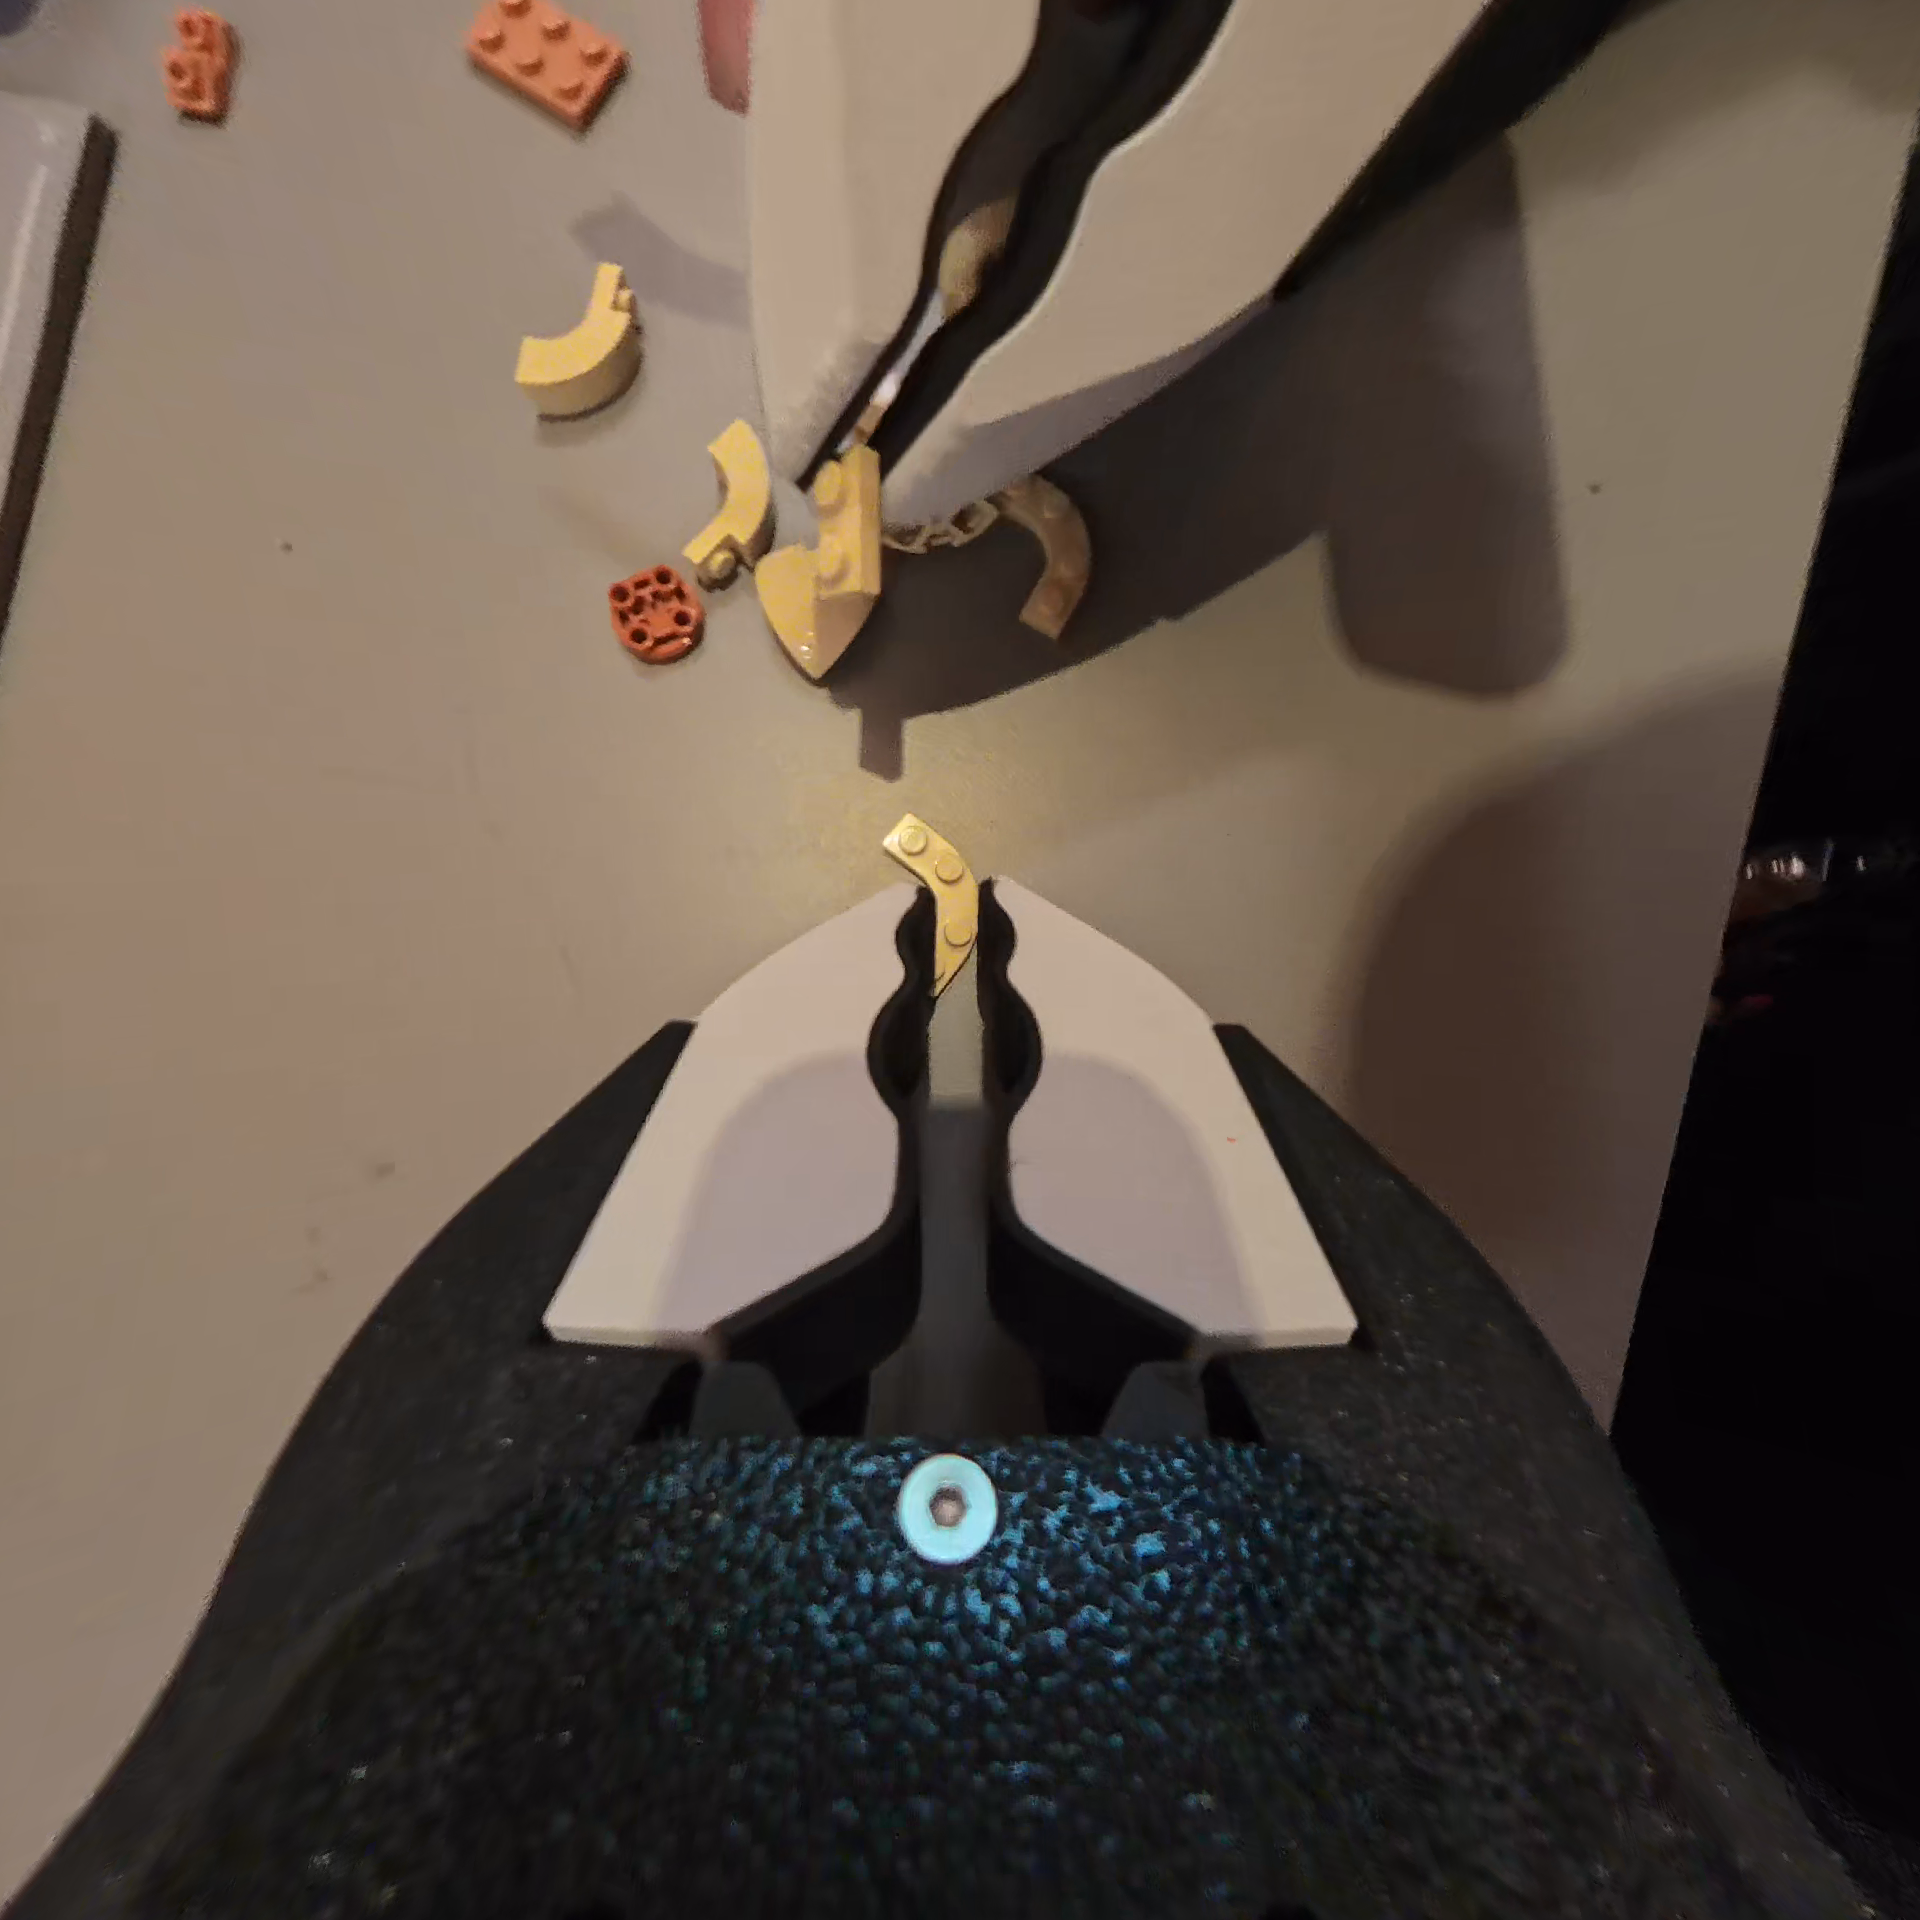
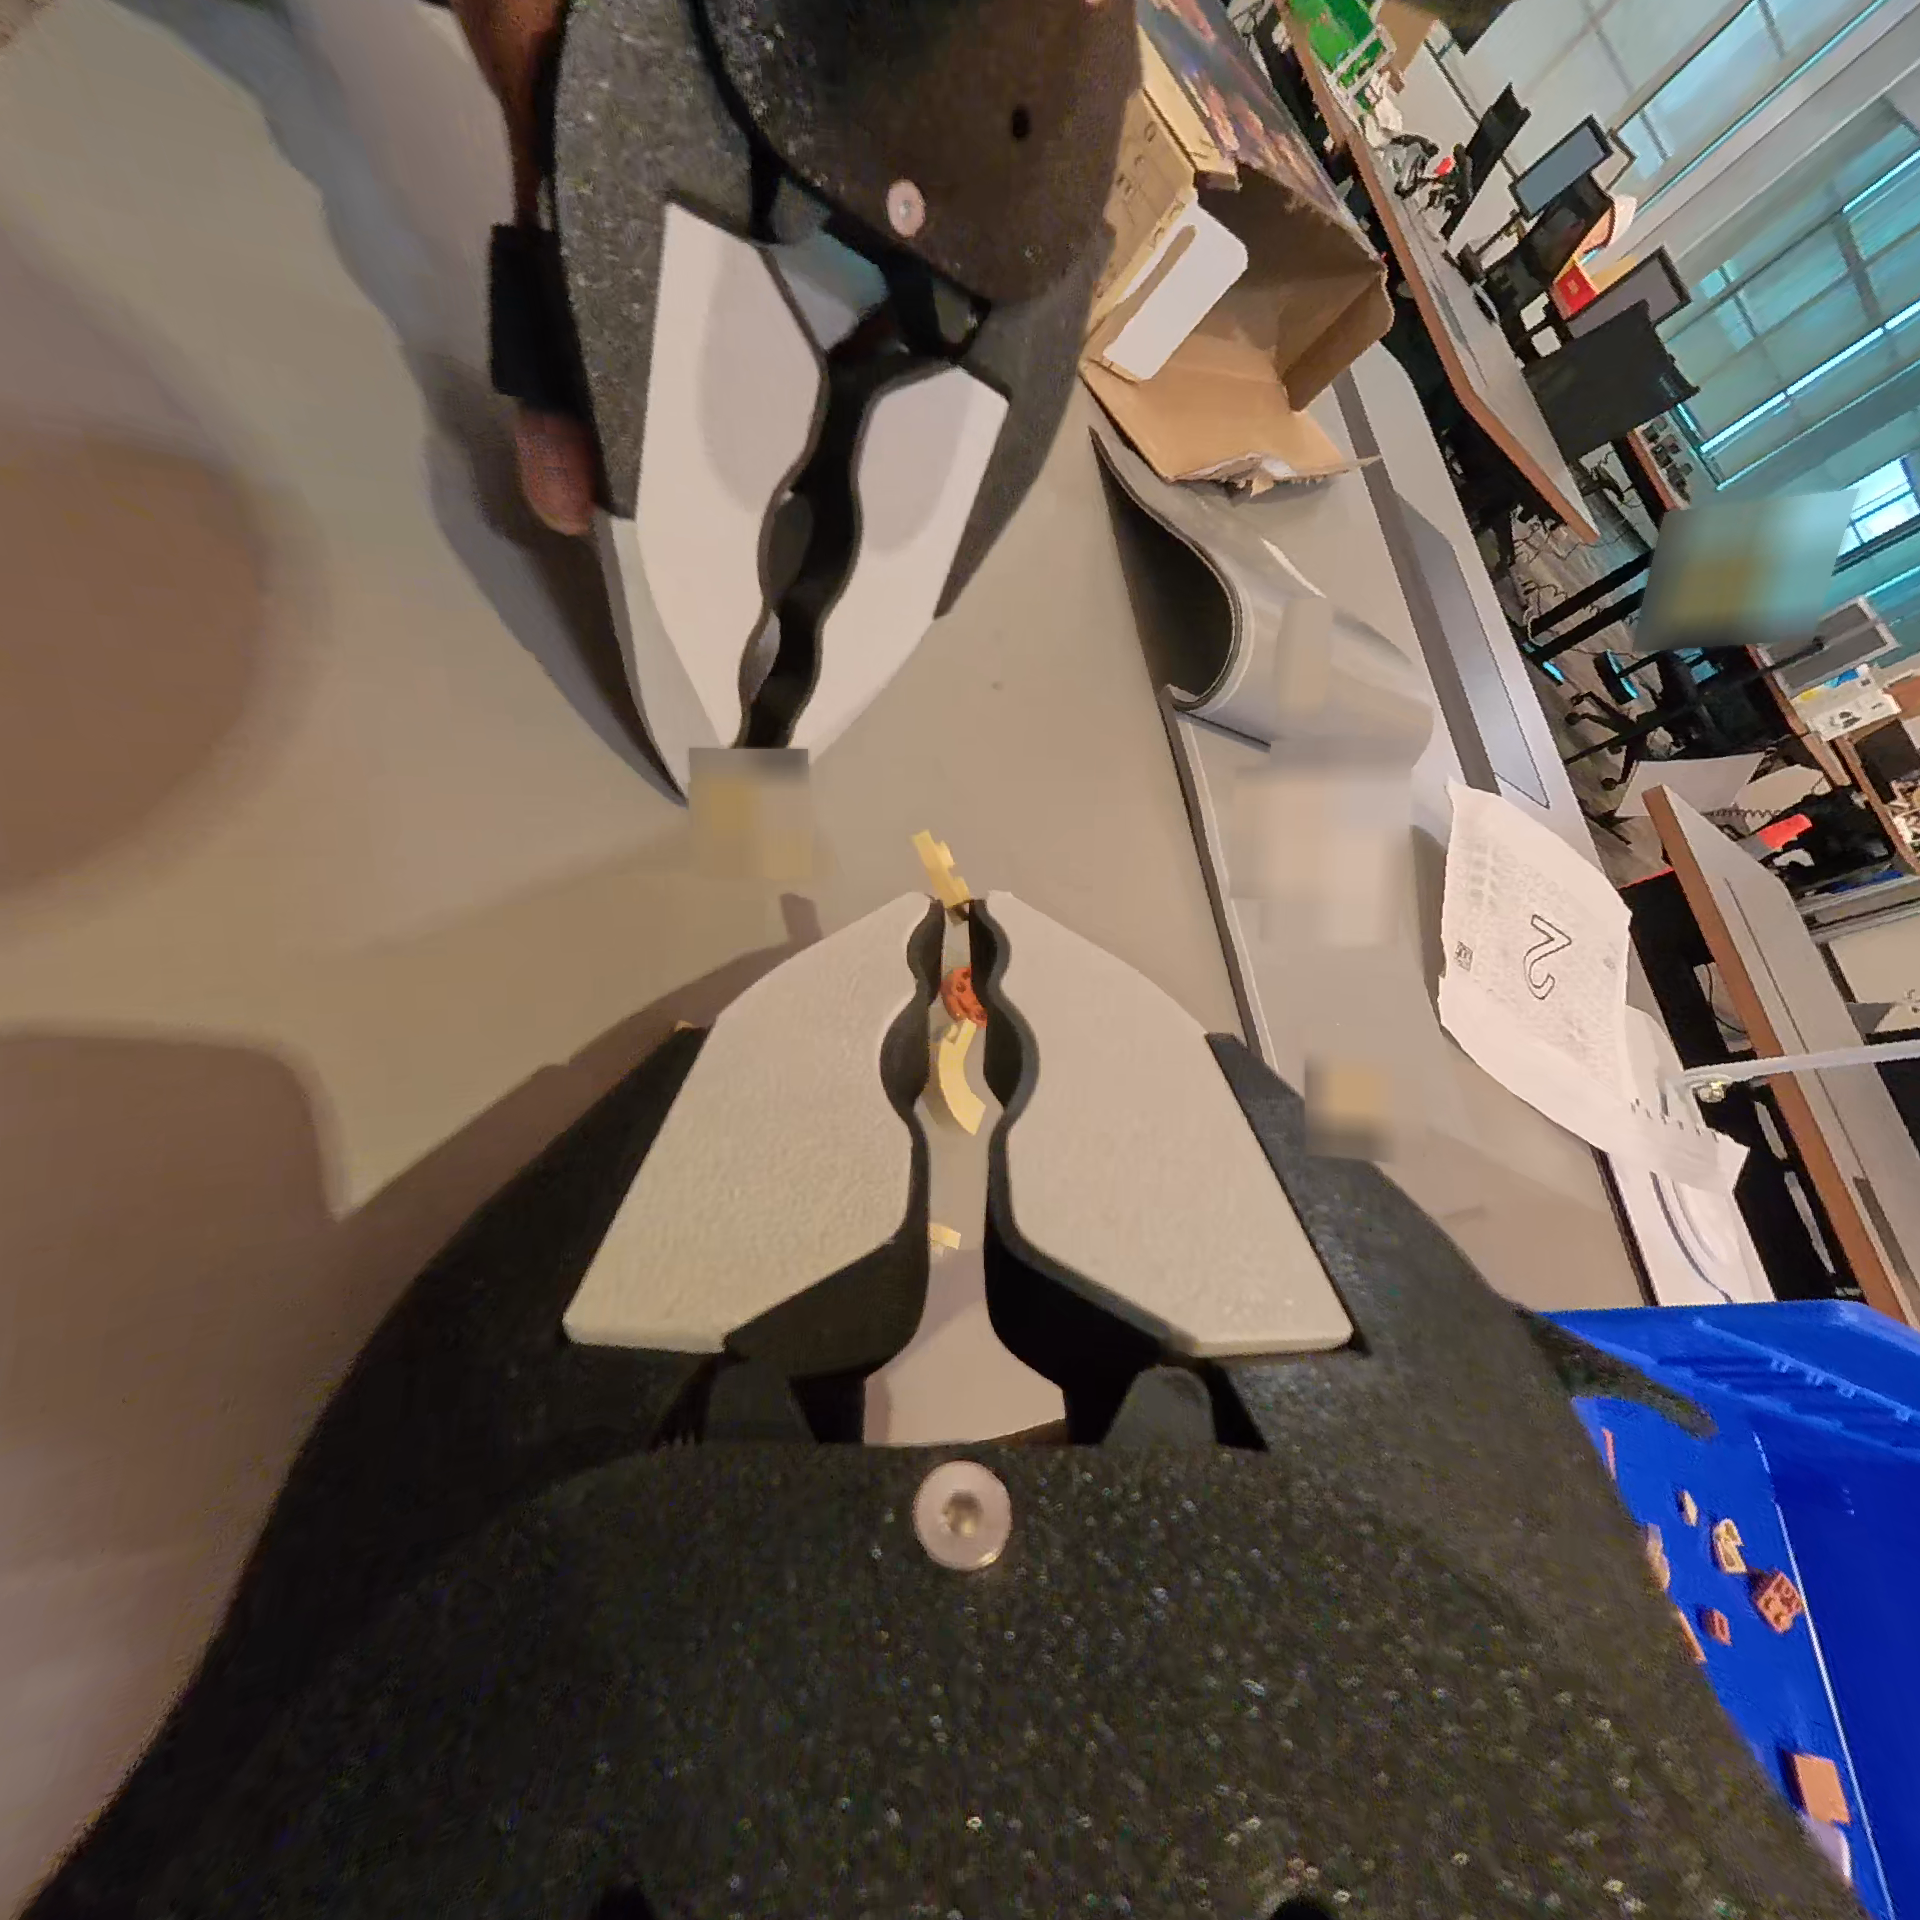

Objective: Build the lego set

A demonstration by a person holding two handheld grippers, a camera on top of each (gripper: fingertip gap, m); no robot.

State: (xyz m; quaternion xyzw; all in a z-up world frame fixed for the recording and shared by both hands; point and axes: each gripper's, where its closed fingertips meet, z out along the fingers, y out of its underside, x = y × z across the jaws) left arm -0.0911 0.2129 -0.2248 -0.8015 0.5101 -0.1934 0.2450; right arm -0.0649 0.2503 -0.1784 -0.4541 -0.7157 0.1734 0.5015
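1. The left gripper (image 1: pixel 951 894), two pale grey fingers on a rough black body, was clamped on a thin, curved tan Lego plate with studs (image 1: pixel 938 902); the plate's upper end stuck out past the fingertips above the grey tabletop (image 1: pixel 312 883).
2. The right gripper (image 1: pixel 847 473) reached in from the top of the left wrist view, its fingers pressed together on a tan wedge-shaped Lego assembly with a pointed nose (image 1: pixel 821 577), which hung from the tips, nose down, just over the table.
3. In the right wrist view the same gripper (image 2: pixel 956 904) pinched a small tan piece (image 2: pixel 940 868) that poked beyond its tips; how much of the assembly this was I cannot tell.
4. Loose parts lay close around the wedge assembly: a tan curved arch brick (image 1: pixel 732 504) just to its left, a small reddish-brown round piece (image 1: pixel 655 613) beside that, and a darker tan curved plate (image 1: pixel 1055 566) on its other side, in the gripper's shadow.
5. Another tan curved arch brick (image 1: pixel 582 353) lay farther off.
6. Towards the far edge sat a flat salmon-orange studded plate (image 1: pixel 545 57) and a smaller salmon-orange piece (image 1: pixel 197 62), well apart from the cluster.
7. In the right wrist view a blue plastic bin (image 2: pixel 1766 1538) stood at the lower right with small tan and orange pieces inside.
8. A person's hand (image 2: pixel 545 457) gripped the left tool's body.
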